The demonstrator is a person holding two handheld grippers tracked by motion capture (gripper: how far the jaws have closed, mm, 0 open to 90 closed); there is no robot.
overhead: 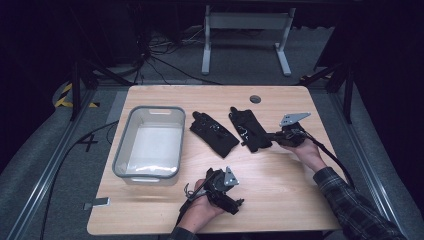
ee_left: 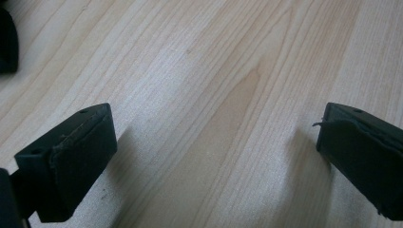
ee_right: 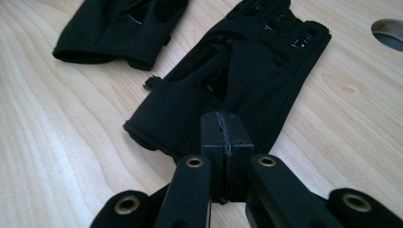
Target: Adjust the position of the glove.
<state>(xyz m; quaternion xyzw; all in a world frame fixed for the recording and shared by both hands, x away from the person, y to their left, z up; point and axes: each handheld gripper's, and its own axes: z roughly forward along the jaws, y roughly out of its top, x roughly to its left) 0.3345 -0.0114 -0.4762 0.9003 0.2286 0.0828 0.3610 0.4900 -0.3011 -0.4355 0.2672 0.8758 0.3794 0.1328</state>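
Two black gloves lie side by side on the wooden table [overhead: 280, 185]. My right gripper [overhead: 268, 135] is shut, and its tips rest at the wrist end of the right glove [overhead: 249, 128]. In the right gripper view the jaws [ee_right: 227, 129] are pressed together over that glove's cuff [ee_right: 247, 71], and I see no fabric between the pads. The other glove [ee_right: 119, 28] lies farther off to the left [overhead: 214, 132]. My left gripper [overhead: 223, 189] is near the table's front edge. It is open [ee_left: 214, 135] over bare wood, with nothing between its jaws.
A grey plastic bin [overhead: 121, 145] stands on the left part of the table, with nothing in it. A round cable hole [overhead: 255, 99] sits near the far edge. A corner of something black [ee_left: 5, 42] shows at the left edge of the left gripper view.
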